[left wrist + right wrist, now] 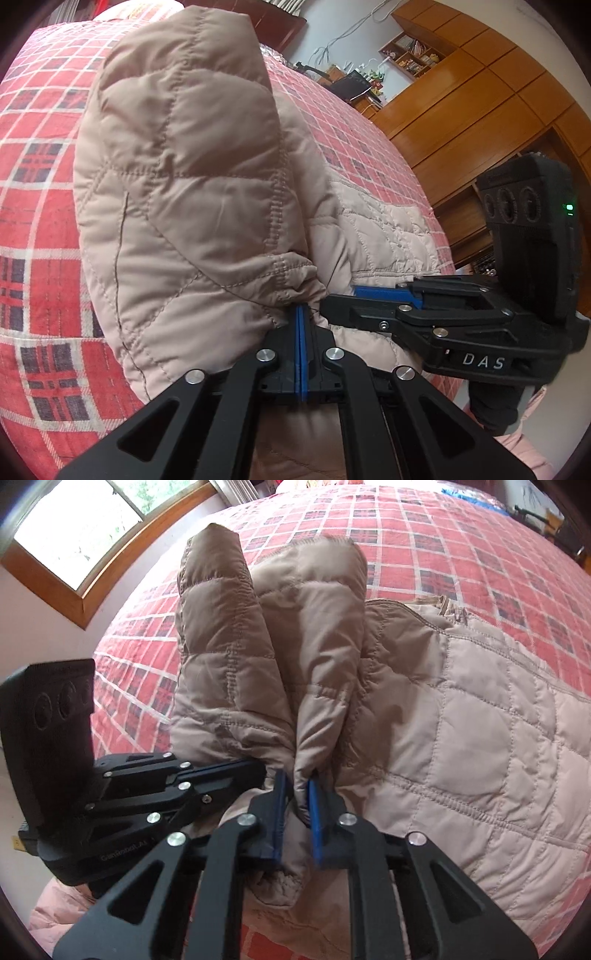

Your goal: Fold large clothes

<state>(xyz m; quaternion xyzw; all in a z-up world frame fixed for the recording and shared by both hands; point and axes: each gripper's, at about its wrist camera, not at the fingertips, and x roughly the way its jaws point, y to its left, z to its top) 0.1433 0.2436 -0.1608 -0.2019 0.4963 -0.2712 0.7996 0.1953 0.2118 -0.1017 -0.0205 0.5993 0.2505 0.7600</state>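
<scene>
The left gripper (302,325) has its blue pads pressed together on a lifted fold of the beige quilted puffer jacket (184,192), pointing forward over the red plaid bedspread (40,177). Just beside it, crossing at a right angle, the right gripper (297,805) pinches a neighbouring bunch of jacket between slightly parted pads. The rest of the jacket lies flat on the bedspread beyond both grippers.
</scene>
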